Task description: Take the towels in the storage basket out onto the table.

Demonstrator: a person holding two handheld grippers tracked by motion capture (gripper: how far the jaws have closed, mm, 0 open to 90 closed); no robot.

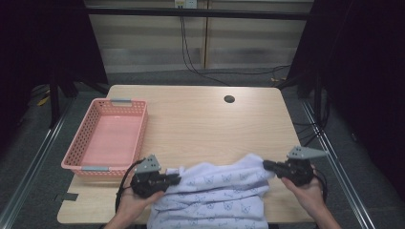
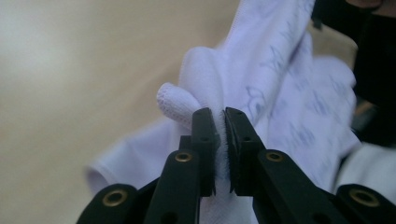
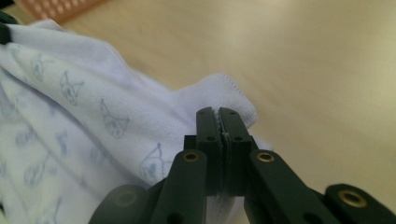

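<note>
The pale wooden bench (image 1: 200,124) stands in a dim room with dark curtains at either side, and its far half is bare apart from a small round hole. My left tool (image 1: 175,179) and my right tool (image 1: 265,165) each pinch one corner of the white printed towel (image 1: 215,195), which hangs stretched between them over the near edge of the bench. In the left gripper view the cloth (image 2: 280,84) is clamped between my jaws, a rolled hem poking out just beyond the tips. In the right gripper view the jaws are likewise pressed together on the towel's stitched corner (image 3: 224,93), with the cloth running off to the tool's left. The pink basket (image 1: 79,143) sits beyond my left tool and out to its side, apart from the towel and with nothing in it. I judge the work to be at an early stage: both corners are secured and the towel is spread, but it is not yet folded, and if it is meant for the basket, that step is still left too.
</note>
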